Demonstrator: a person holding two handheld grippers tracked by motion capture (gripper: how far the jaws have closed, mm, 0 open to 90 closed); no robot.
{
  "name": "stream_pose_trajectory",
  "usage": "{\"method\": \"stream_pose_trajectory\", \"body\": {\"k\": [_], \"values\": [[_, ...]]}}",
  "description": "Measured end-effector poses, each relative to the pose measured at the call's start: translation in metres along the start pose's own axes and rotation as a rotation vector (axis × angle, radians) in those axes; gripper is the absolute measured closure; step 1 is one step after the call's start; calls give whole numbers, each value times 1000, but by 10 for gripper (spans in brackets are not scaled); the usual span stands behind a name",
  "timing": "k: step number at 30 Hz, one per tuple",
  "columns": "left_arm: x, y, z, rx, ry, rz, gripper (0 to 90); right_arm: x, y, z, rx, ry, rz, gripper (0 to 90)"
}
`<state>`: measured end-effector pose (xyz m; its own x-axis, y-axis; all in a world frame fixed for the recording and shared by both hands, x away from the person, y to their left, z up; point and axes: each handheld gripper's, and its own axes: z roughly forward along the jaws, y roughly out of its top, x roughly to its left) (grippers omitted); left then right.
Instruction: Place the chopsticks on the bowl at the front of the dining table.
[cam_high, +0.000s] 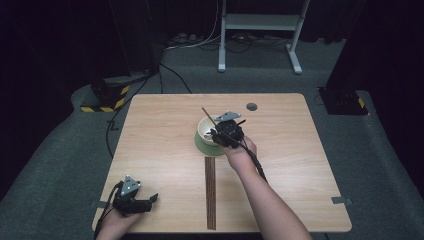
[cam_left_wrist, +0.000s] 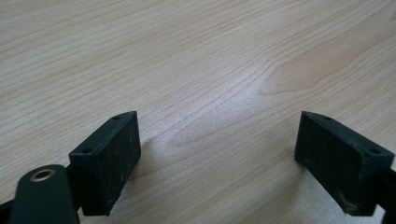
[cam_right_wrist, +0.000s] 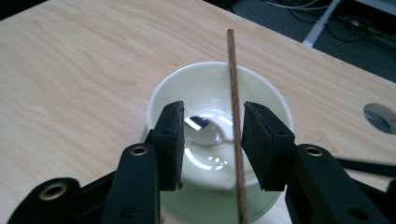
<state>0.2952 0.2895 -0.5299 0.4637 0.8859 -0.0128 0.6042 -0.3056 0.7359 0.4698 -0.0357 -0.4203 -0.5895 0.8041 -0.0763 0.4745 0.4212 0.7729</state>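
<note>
Near edge of the wooden table (cam_high: 165, 150): left gripper (cam_high: 152, 199) rests at the near-left corner, held in the left hand (cam_high: 114, 225). Left gripper view puts bare wood grain between its jaws, which stand spread wide with nothing between them.

Right gripper (cam_high: 220, 135) sits over the middle of the table, at the near-right rim of a cream bowl (cam_high: 206, 129). High view shows what the gripper views cannot: the bowl stands on a green saucer (cam_high: 205, 146), and a dark wooden strip, possibly more chopsticks (cam_high: 210, 192), lies lengthwise on the table, running from just near of the saucer to the near edge. One round grommet (cam_high: 251, 106) sits far-right of the bowl.

Right gripper view supplies the close detail: a single brown chopstick (cam_right_wrist: 235, 126) stands nearly upright between the jaws, lying against the right pad (cam_right_wrist: 259, 140), with a clear gap to the left pad (cam_right_wrist: 173, 140). Jaws are partly spread; whether the stick is actually pinched, cannot tell. Bowl interior is glossy, with reflections at the bottom.

Count: two grippers, one bowl, one saucer, one raised chopstick, one grommet.
</note>
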Motion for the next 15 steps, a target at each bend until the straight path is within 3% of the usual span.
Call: {"method": "stream_pose_trajectory", "body": {"k": [4,7,9,15], "values": [[0,0,0,0,-2,3,145,7,-14,-11,-17,10,-13,571],[0,0,0,1,-2,4,145,19,-36,-21,-27,42,-17,560],[0,0,0,-1,-1,3,146,21,-40,-22,-23,46,-17,559],[0,0,0,0,0,3,147,36,-75,-31,-26,75,-26,533]]}}
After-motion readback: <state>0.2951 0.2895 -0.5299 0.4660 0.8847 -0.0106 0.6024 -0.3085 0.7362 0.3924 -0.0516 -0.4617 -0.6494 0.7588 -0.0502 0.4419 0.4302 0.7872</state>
